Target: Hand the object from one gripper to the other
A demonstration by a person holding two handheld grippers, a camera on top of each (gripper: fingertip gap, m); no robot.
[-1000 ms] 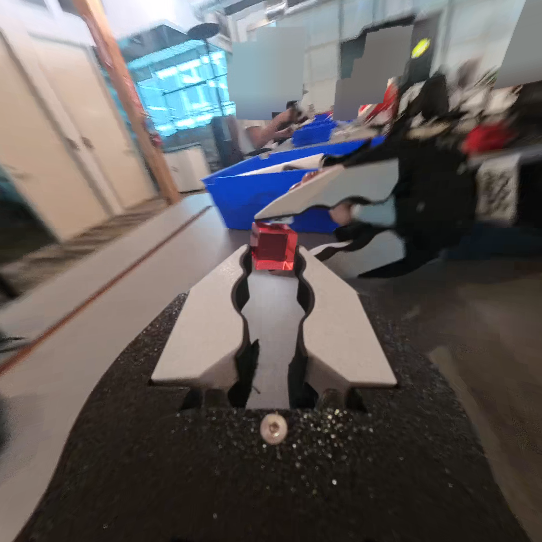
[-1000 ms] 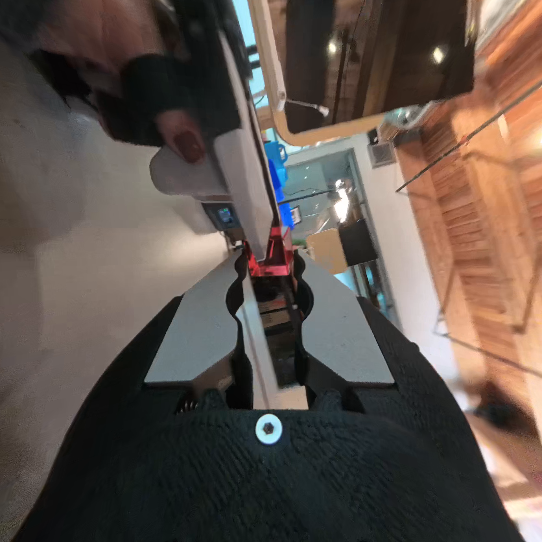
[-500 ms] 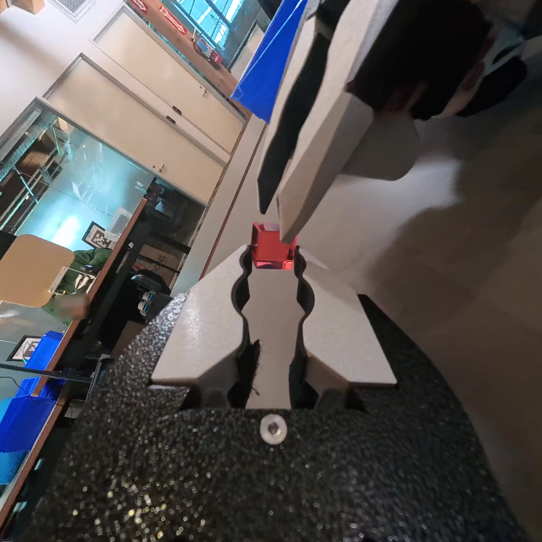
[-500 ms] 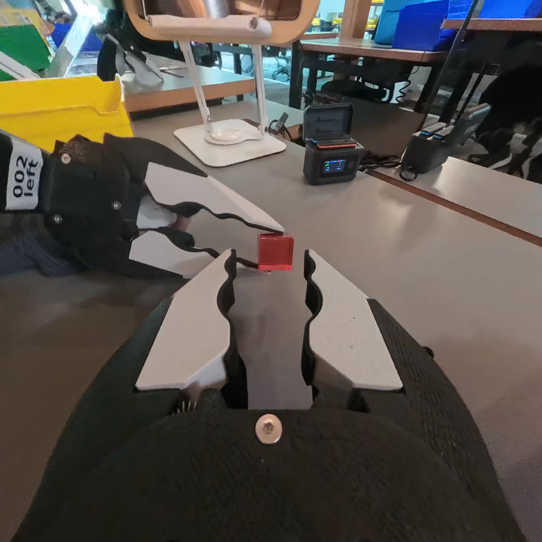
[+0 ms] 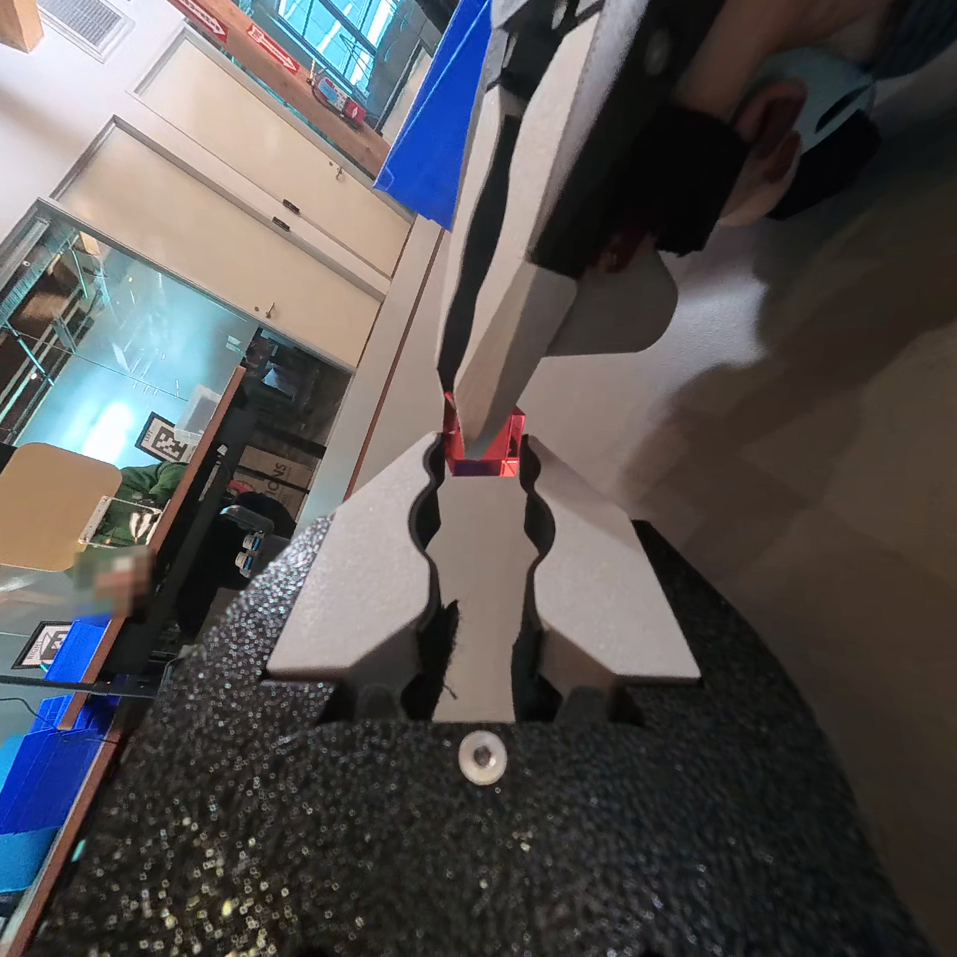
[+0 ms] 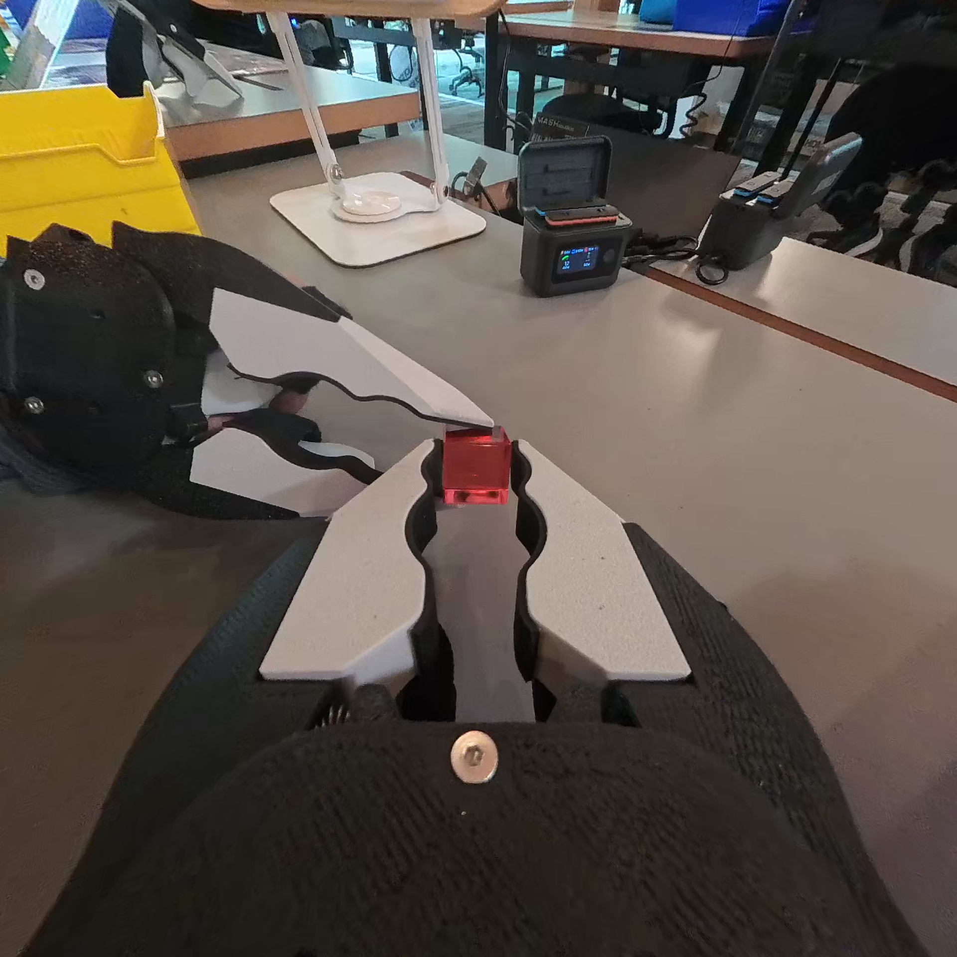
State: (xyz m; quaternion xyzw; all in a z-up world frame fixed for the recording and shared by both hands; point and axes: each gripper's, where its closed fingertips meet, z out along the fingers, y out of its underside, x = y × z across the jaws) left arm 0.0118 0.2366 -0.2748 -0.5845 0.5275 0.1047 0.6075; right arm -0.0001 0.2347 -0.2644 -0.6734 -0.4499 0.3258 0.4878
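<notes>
A small translucent red cube is held above the grey table by both grippers at once. My right gripper is shut on the cube's two sides. My left gripper is also shut on the cube. In the right wrist view the left gripper comes in from the left; its upper finger rests on the cube's top and its lower fingertip is hidden behind my right finger. In the left wrist view a right finger reaches down over the cube and covers part of it.
A yellow bin stands at the back left. A white stand base, a black charger case and a second black charger sit farther back. A blue bin shows in the left wrist view. Left and right tips are no more than a few centimetres apart. The black charger case is about 20 centimeters from both grippers' fingertips.
Half a second ago the right jaws stood open on either side of the cube; now they have closed onto it. The left gripper has kept its hold on the cube.
</notes>
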